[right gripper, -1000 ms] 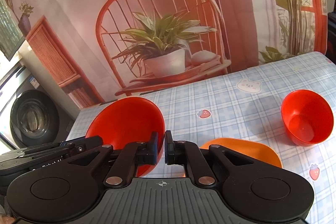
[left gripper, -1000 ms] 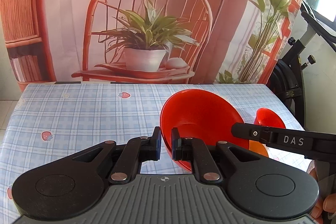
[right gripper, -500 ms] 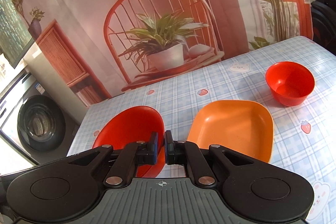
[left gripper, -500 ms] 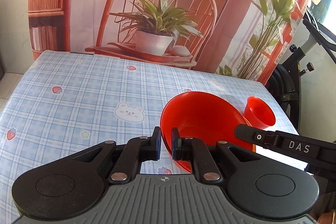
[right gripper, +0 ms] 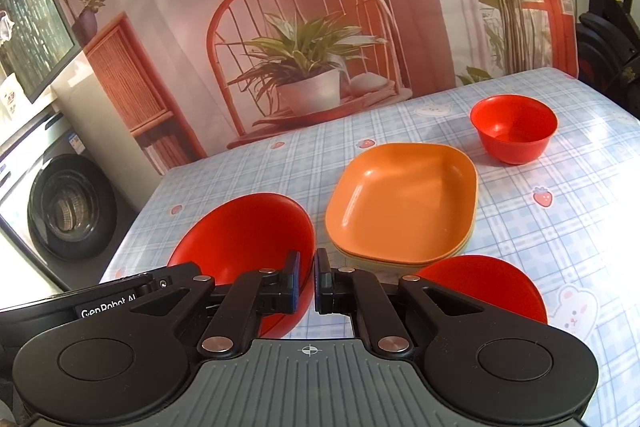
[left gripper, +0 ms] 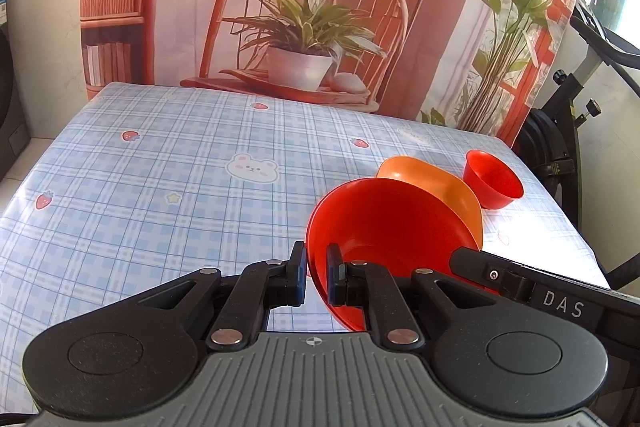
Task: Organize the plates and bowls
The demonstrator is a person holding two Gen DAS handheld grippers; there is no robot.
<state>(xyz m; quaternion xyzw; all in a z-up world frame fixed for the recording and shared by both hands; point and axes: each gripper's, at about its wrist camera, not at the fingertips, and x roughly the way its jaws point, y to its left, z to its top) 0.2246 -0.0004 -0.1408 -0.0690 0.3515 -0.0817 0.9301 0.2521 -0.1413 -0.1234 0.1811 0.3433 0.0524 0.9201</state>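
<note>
My left gripper (left gripper: 316, 277) is shut on the rim of a large red bowl (left gripper: 384, 227) and holds it above the table; the bowl also shows in the right wrist view (right gripper: 244, 239). My right gripper (right gripper: 306, 285) is shut with nothing between its fingers, just right of that bowl. An orange plate (right gripper: 404, 199) lies on top of a stack in the middle of the table and shows in the left wrist view (left gripper: 436, 183). A small red bowl (right gripper: 514, 133) stands behind it. Another red dish (right gripper: 492, 283) sits under my right gripper, partly hidden.
The table (left gripper: 160, 179) has a blue checked cloth with strawberries and bears. A printed backdrop (left gripper: 304, 7) hangs behind it. A washing machine (right gripper: 64, 207) stands to the left and an exercise bike (left gripper: 568, 131) to the right.
Both grippers have drawn back and risen. The large red bowl has come up with my left gripper. The orange plate and a second red dish have come into the right wrist view.
</note>
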